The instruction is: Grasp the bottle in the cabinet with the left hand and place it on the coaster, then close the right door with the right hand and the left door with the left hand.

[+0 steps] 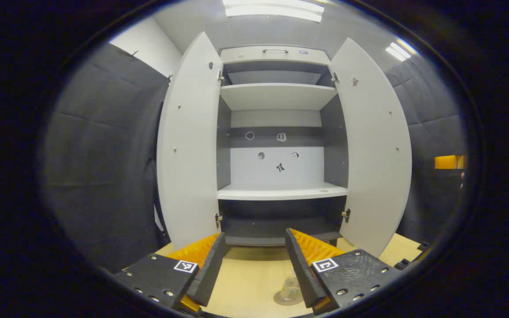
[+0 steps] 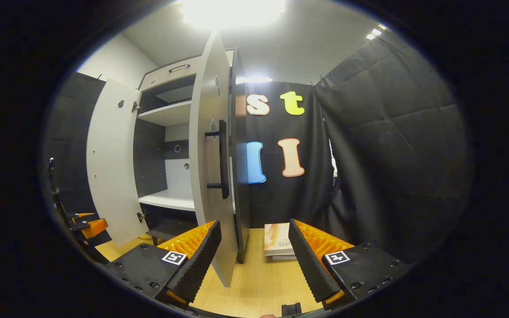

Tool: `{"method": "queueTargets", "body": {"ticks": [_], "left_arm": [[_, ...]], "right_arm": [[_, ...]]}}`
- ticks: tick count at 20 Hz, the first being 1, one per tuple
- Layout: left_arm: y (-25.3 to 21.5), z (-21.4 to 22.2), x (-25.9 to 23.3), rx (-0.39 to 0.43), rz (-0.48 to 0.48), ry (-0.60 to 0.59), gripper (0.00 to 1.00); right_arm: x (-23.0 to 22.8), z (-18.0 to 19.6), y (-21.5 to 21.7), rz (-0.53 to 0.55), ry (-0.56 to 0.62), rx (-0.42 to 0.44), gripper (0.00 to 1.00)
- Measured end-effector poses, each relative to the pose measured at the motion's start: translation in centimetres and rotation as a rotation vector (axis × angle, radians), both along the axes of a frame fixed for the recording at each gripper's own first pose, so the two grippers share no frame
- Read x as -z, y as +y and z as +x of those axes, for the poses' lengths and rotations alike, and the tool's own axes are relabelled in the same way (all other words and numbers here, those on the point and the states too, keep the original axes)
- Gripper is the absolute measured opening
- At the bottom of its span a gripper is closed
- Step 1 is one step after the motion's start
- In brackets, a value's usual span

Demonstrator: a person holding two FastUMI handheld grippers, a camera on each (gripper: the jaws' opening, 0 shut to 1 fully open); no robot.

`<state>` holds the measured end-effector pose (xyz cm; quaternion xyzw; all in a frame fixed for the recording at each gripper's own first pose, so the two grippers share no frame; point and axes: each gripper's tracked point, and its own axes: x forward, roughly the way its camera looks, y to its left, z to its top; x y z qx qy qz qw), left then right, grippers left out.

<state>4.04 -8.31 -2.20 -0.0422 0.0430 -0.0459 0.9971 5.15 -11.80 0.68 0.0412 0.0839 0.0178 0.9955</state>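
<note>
One cabinet (image 1: 276,95) with two doors (image 1: 190,145), one bottle (image 1: 290,288), one coaster (image 1: 284,300), one book (image 2: 276,239).

The left tongs (image 1: 254,265) have 2 wedge-shaped fingers (image 1: 210,269) with ribbed inner faces, each fixed to a flat dark plate. Each plate carries round silver screws along its outer edge and 1 small square black-and-white marker near its inner corner. The right tongs (image 2: 254,260) are built alike: 2 wedge fingers (image 2: 312,265) with finely ridged pads, dark textured plates, silver screws and 1 square marker on each plate.
</note>
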Motion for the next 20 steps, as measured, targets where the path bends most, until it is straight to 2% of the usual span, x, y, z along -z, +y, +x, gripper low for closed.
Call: {"method": "queueTargets", "body": {"ticks": [6,10,14,20], "left_arm": [[6.6,0.0,-3.1,-0.046,0.012,-0.008,0.8],[10.4,0.0,-4.0,-0.078,0.003,0.001,0.8],[14.3,-0.3,-4.3,-0.126,0.032,0.0,0.8],[19.0,-0.5,-4.0,-0.178,0.01,0.002,0.8]], "right_arm": [[-2.0,2.4,-1.2,-0.041,0.009,0.049,0.98],[-3.4,4.1,-3.5,-0.096,0.012,0.171,0.98],[-4.7,5.9,-4.0,-0.051,0.012,0.25,0.98],[-5.4,8.3,-2.0,-0.044,0.015,0.258,0.98]]}}
